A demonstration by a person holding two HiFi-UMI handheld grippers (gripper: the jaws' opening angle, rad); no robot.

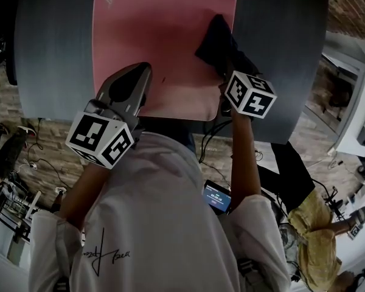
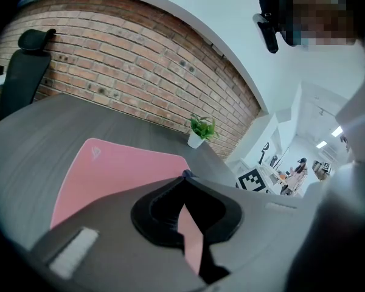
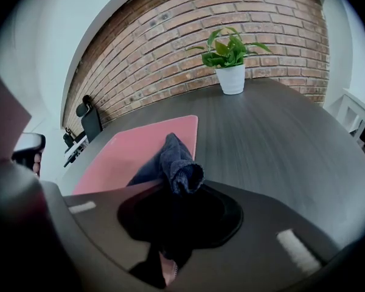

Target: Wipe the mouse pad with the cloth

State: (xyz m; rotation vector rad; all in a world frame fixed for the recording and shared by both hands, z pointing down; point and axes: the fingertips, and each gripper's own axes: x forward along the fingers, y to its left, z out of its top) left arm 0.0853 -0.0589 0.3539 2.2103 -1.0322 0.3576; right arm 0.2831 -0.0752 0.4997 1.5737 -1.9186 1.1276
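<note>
L gripper (image 2: 185, 176) fingers pressed together; R gripper (image 3: 175, 188) fingers pinch fuzzy dark cloth (image 1: 218, 41) on smooth pink mouse pad (image 1: 149, 38).

1. Mouse pad (image 1: 164, 47): plain pink, under the fingers (image 2: 109, 224) of the left gripper (image 2: 185, 176).
2. Cloth (image 3: 179, 163): dark navy, pinched in the right gripper (image 3: 172, 187).
3. Bench (image 1: 55, 53): dark grey, streaked grain, beyond the fingers.
4. Marker cubes (image 1: 102, 140): black-and-white squares, behind the fingers.
</note>
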